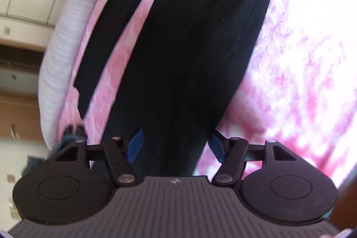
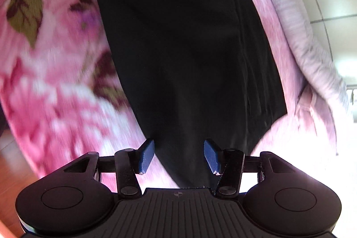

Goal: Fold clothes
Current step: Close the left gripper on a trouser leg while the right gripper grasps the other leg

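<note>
- Your left gripper (image 1: 175,144) has its blue fingers (image 1: 135,145) spread, with the black garment (image 1: 178,48) running up between them. No pad presses the cloth that you can see, so read the jaws as standing apart around it, not pinching it.
- Your right gripper (image 2: 179,155) is the same: blue fingers (image 2: 146,156) spread wide, and a narrowing end of the same garment comes down to 6 o'clock between them. Pink shows between each pad and the cloth, so nothing is clamped here.
- The garment lies stretched over the pink floral blanket (image 1: 301,59). In the left view it runs from 6 o'clock up to 12, with a thinner dark strip beside it at 10 o'clock and a band of blanket showing between the two. This looks like two long parts side by side, probably trouser legs, though you cannot tell for sure.
- A pale ribbed cover (image 1: 60,55) borders the blanket at 9 o'clock in the left view and at 2 o'clock in the right view, marking the edge of your working surface.
- Both grippers straddle the same end of the cloth, likely so you can take or have just let go of two points on one hem and keep the edge level. Spread fingers fit either reading, and the blur says only that the view is in motion.
- Whether any fold is already in the garment is not clear from this close.
</note>
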`<control>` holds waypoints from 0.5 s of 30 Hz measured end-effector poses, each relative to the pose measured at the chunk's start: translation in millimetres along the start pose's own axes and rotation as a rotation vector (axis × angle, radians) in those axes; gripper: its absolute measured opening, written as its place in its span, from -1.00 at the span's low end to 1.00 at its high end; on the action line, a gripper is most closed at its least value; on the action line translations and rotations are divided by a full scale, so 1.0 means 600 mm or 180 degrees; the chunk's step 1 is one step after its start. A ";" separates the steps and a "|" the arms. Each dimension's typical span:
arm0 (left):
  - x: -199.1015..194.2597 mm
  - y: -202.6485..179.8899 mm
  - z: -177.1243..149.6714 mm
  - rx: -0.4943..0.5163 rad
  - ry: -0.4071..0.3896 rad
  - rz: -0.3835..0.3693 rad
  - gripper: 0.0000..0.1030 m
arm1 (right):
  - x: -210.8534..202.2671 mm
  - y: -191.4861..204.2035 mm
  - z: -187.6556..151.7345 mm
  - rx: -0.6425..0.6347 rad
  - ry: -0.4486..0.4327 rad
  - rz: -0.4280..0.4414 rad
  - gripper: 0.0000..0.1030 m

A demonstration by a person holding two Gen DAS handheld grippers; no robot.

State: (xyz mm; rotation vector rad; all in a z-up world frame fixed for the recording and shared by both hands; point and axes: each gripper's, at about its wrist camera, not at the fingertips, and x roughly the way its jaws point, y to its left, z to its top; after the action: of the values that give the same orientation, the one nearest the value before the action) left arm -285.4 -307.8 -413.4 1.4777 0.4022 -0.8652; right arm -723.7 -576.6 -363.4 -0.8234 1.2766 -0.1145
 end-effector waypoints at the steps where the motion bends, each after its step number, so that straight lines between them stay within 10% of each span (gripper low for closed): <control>1: 0.002 0.002 -0.002 0.0045 -0.0043 0.0008 0.20 | 0.005 0.009 0.009 -0.0011 -0.0034 -0.0006 0.01; 15: 0.041 0.033 -0.053 0.0156 -0.0034 0.0330 0.04 | 0.077 0.021 -0.064 -0.0046 -0.0020 -0.0718 0.01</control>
State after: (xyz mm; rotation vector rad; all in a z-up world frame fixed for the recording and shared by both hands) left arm -246.9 -286.1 -420.7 1.5249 0.2956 -0.8050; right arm -746.9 -609.4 -409.6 -0.9781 1.1766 -0.2831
